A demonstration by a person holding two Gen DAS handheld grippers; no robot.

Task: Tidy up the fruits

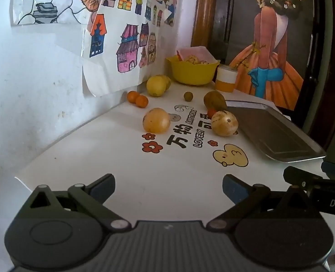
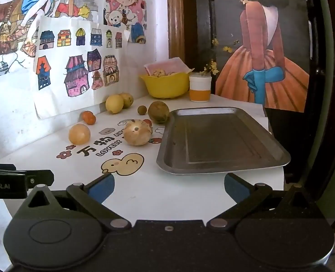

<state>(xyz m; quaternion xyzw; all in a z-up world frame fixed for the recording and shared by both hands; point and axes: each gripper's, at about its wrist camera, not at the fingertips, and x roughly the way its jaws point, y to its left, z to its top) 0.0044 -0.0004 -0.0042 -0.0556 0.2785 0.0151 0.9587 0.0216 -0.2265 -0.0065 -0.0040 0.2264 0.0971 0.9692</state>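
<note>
Several fruits lie loose on the white table (image 1: pixel 144 170): a pale orange round fruit (image 1: pixel 156 120) (image 2: pixel 79 134), a striped tan melon (image 1: pixel 224 123) (image 2: pixel 137 132), two small oranges (image 1: pixel 138 99) (image 2: pixel 89 117), two yellow lemons (image 1: pixel 157 85) (image 2: pixel 117 103), a small brown fruit (image 1: pixel 188 96) (image 2: pixel 142 110) and a dull green-brown fruit (image 1: pixel 214 100) (image 2: pixel 158 111). An empty metal tray (image 1: pixel 271 133) (image 2: pixel 217 140) lies to their right. My left gripper (image 1: pixel 168 188) and my right gripper (image 2: pixel 169 187) are both open, low over the table's near edge, holding nothing.
A yellow bowl (image 1: pixel 193 72) (image 2: pixel 166 86) with fruit and a pink lid stands at the back, beside a white and orange cup (image 1: pixel 226 79) (image 2: pixel 199 87). Drawings hang on the wall to the left; a painted panel stands at the back right.
</note>
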